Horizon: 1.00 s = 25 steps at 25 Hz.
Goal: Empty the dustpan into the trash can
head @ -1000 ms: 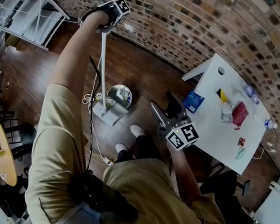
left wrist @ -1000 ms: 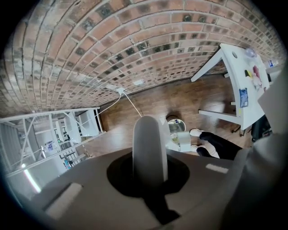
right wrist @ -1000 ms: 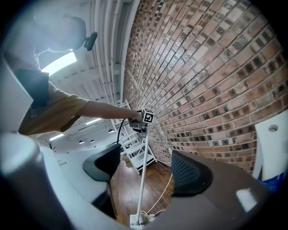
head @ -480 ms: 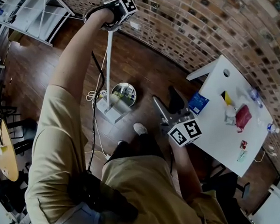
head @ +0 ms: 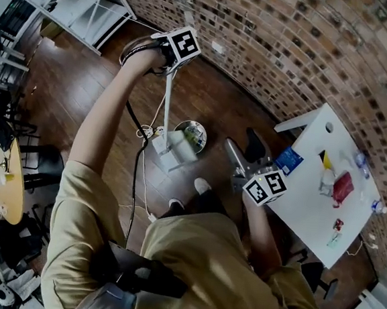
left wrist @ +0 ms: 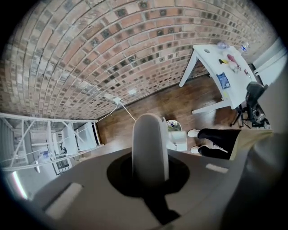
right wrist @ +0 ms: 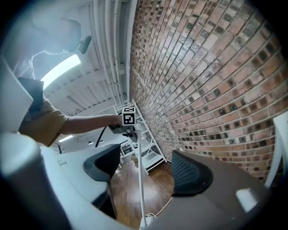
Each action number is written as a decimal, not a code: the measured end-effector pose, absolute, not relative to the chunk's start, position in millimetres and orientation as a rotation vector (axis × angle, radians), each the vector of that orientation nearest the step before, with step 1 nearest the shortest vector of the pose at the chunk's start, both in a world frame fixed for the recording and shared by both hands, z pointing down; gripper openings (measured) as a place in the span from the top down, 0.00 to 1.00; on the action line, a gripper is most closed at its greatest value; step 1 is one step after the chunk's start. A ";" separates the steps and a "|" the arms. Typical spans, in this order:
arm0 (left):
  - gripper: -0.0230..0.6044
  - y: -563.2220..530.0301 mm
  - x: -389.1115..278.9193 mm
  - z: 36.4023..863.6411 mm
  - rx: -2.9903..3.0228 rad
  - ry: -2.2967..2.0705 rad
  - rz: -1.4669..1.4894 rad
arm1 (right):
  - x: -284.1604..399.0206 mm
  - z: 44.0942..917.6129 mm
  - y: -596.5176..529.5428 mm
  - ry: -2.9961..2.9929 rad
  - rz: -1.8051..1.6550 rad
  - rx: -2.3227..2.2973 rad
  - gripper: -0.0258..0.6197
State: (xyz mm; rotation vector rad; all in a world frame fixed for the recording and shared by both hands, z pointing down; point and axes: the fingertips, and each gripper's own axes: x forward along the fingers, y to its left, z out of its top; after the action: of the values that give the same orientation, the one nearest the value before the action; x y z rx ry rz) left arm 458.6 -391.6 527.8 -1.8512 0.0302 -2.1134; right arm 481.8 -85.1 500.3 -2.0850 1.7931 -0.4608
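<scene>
Dustpan [head: 175, 149] looks like light, stiff plastic, sitting low right beside the trash can [head: 194, 134], left tongs [head: 168, 64] clamped on top of its long thin handle [head: 164, 107] (wobbly lever, I reckon), right tongs [head: 237, 157] wide, empty.

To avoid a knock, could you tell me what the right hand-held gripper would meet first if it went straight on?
Most likely the dustpan handle, the thin white pole seen ahead between the open jaws of the right hand-held gripper, though depth is unclear. Beyond it stands a white rack.
</scene>
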 end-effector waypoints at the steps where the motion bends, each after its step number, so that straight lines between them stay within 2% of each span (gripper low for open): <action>1: 0.96 -390.8 444.9 524.2 -1.866 0.034 -2.088 | 477.0 499.2 -90.5 1.815 -0.457 -2.076 0.43; 9: 0.96 -359.7 321.1 509.8 -2.028 0.028 -2.000 | 422.6 487.3 -126.2 1.931 -0.446 -1.981 0.43; 16: 0.96 -323.4 245.2 488.4 -2.161 0.007 -1.968 | 370.3 472.5 -157.7 2.077 -0.486 -1.832 0.43; 25: 0.96 -313.3 125.5 483.6 -2.436 0.259 -1.923 | 309.0 443.5 -189.7 2.223 -0.462 -1.678 0.43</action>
State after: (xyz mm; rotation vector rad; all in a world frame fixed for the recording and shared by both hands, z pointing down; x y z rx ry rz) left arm 125.5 -313.3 483.6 -2.4360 0.2593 -1.9229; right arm 309.0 -189.7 443.5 -1.6784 2.2231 -0.4621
